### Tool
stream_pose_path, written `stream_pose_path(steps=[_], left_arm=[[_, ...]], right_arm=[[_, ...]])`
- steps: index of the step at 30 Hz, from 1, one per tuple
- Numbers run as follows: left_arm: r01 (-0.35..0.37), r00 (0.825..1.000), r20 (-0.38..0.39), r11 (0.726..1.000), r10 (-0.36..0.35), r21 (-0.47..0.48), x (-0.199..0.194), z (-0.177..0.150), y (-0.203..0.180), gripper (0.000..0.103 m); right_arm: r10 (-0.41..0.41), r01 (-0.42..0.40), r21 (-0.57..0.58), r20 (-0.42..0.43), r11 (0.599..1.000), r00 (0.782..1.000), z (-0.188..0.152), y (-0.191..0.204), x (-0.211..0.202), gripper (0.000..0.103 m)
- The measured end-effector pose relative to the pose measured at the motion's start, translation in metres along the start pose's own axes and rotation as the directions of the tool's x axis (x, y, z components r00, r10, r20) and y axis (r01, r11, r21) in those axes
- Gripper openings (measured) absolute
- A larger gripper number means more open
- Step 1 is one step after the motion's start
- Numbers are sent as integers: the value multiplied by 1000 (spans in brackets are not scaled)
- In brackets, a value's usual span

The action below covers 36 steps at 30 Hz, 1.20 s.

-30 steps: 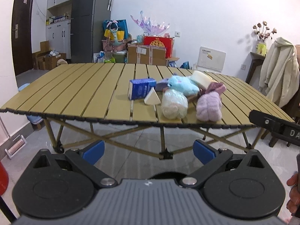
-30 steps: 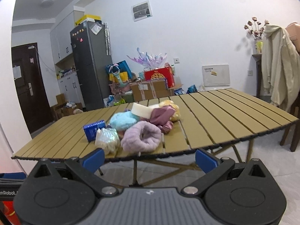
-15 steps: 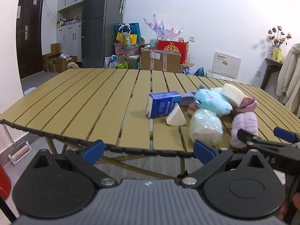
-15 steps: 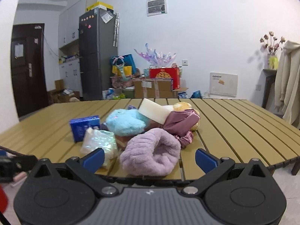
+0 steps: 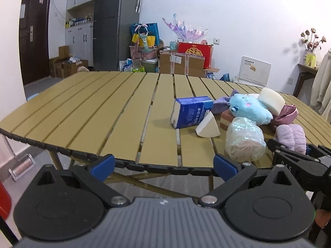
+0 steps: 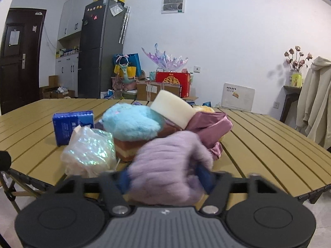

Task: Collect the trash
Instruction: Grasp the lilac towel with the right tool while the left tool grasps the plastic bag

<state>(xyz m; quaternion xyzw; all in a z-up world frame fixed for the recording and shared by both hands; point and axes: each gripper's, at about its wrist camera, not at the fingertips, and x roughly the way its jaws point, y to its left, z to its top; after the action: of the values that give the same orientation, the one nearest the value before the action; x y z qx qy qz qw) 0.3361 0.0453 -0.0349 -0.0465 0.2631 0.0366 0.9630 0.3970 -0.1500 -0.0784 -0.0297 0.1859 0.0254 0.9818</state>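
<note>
Fuzzy lilac bundle [image 6: 169,165] (soft), R gripper [image 6: 165,180] closing

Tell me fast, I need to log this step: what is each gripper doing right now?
Left gripper: open, holding nothing.
Right gripper: jaws closing, blue pads already squeezing the fuzzy lilac item.
</note>
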Motion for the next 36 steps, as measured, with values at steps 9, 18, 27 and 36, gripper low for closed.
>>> stream_pose_path(steps=[9,18,27,36], left_arm=[[23,1000,16,999,-22,-25,1,4,-14,103],[68,997,35,998,-67,-15,9,11,-57,103],[17,998,67,998,-21,65,32,14,-107,103],[-9,1000,25,998,7,69,65,9,-122,70]], right_arm=[[51,-54,40,70,998,996,2,-12,-16,30],[15,-30,126,124,992,992,8,-54,-37,29],[-24,9,146,96,989,995,4,-88,-40,29],[-37,24,174,74,984,997,-1,-109,-41,29]])
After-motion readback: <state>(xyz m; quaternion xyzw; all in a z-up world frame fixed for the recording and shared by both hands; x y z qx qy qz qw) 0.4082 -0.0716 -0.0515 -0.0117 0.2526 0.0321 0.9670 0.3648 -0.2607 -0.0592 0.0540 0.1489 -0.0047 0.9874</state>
